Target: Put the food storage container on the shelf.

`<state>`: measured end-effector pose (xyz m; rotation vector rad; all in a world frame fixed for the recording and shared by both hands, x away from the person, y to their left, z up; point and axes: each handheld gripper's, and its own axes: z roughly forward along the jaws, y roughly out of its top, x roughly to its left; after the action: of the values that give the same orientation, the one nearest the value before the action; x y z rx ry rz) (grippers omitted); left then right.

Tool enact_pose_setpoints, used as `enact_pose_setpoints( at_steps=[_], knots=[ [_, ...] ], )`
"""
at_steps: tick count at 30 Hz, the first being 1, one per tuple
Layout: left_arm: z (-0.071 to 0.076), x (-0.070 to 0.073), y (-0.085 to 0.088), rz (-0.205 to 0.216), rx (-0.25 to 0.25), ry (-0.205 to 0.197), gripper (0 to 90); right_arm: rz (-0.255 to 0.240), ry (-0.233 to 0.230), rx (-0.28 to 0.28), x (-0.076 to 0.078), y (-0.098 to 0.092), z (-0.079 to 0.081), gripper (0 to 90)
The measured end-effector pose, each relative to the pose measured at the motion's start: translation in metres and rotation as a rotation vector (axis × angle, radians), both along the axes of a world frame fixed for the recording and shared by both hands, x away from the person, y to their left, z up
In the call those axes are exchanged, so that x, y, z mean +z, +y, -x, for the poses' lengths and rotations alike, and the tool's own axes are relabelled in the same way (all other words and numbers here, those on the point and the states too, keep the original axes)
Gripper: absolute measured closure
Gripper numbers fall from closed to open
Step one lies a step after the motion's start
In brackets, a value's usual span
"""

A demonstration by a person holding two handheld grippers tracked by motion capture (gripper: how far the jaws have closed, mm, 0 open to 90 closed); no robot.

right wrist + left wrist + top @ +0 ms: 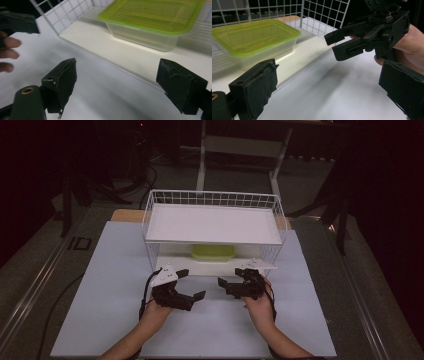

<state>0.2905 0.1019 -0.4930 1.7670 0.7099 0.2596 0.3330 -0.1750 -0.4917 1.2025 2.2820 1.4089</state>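
High view shows your left gripper (192,284) just in front of the left part of the white wire rack (150,227), its jaws spread wide with nothing between them, and the left gripper view has its pads apart over the bare table (342,92). Inside that rack, on its lower shelf under the white upper shelf, sits the clear container with the green lid (213,251), well back from both grippers. Your right gripper (223,287) hovers just in front of the rack's right part, jaws wide and empty.
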Motion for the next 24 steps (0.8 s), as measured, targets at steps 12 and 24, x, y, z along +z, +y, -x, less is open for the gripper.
enact_pose_setpoints(
  at_steps=[12,24],
  knots=[
    [0.014,0.004,0.010,0.009,-0.055,0.040,2.6,0.007,-0.059,0.025,0.006,-0.017,0.019,16.7],
    [0.034,0.007,0.033,0.027,-0.038,0.052,2.6,-0.002,-0.050,0.048,0.004,-0.036,0.036,16.8]
  ],
)
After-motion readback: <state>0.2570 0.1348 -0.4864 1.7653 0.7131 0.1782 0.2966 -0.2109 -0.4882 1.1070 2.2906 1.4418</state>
